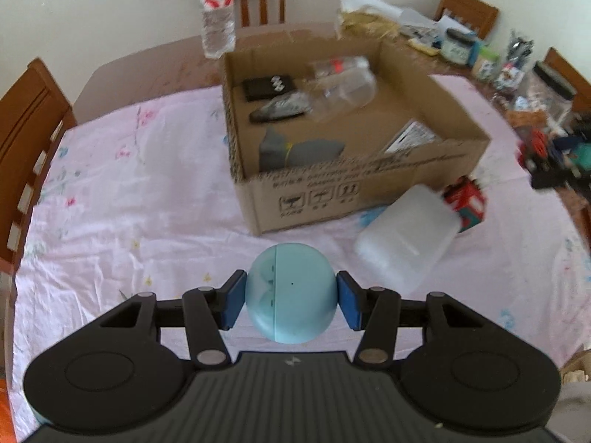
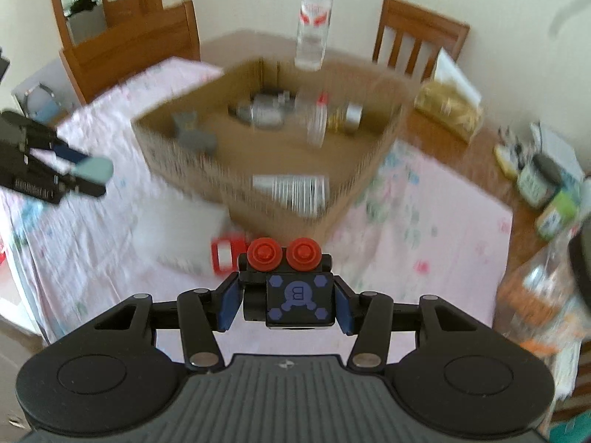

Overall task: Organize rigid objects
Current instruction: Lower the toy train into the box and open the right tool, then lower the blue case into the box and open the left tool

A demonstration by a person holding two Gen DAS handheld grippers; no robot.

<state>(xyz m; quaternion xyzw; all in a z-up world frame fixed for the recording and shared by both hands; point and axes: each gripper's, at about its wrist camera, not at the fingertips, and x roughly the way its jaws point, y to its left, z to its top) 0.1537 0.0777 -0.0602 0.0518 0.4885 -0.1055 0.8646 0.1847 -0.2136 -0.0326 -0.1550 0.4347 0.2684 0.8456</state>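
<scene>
My left gripper (image 1: pixel 291 301) is shut on a round light-blue case (image 1: pixel 291 291), held above the pink flowered cloth (image 1: pixel 129 221) in front of the open cardboard box (image 1: pixel 369 181). My right gripper (image 2: pixel 284 301) is shut on a black block toy with two red round knobs (image 2: pixel 291 288), also lifted over the cloth. In the right wrist view the left gripper (image 2: pixel 88 173) shows at the left with the light-blue case (image 2: pixel 94 168) in it, beside the cardboard box (image 2: pixel 280 192). The box holds a clear bottle (image 1: pixel 340 81), a black card, grey pieces and a dark shoe-like item.
A frosted plastic tub (image 1: pixel 402 236) and a red carton (image 1: pixel 465 203) lie by the box's near corner. A water bottle (image 1: pixel 216 11) stands behind the box. Jars and clutter (image 1: pixel 517 74) crowd the table's right side. Wooden chairs (image 1: pixel 29 118) ring the table.
</scene>
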